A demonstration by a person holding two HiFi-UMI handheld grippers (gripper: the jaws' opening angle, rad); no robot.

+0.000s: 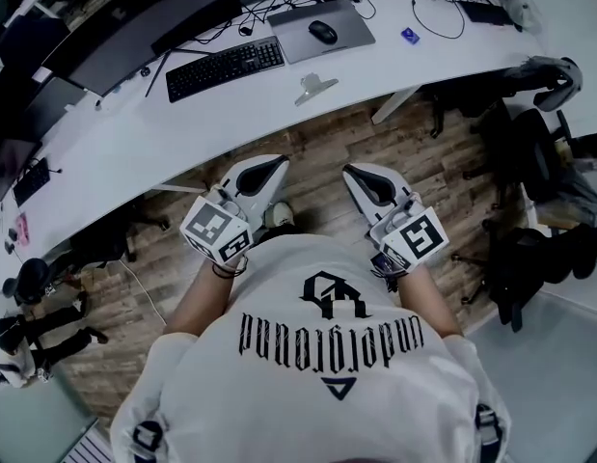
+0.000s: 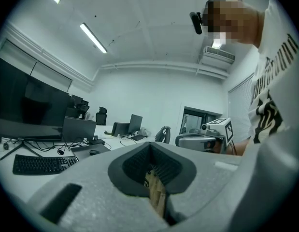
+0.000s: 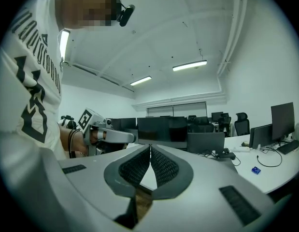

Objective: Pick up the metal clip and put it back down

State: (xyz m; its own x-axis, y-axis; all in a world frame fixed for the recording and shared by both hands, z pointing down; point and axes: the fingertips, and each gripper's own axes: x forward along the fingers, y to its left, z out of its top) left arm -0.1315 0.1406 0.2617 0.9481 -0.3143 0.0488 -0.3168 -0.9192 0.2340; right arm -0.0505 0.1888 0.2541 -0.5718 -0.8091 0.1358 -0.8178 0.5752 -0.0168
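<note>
The person is holding the left gripper (image 1: pixel 273 166) and the right gripper (image 1: pixel 355 174) side by side. Both are squeezed closed with nothing inside. The metal clip (image 1: pixel 315 87) is lying on the white desk (image 1: pixel 182 123), well ahead of both, near the keyboard (image 1: pixel 225 68).

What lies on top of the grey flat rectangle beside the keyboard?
A black mouse lies on the grey rectangle; nothing else shows there. What is beneath the rectangle is covered.
</note>
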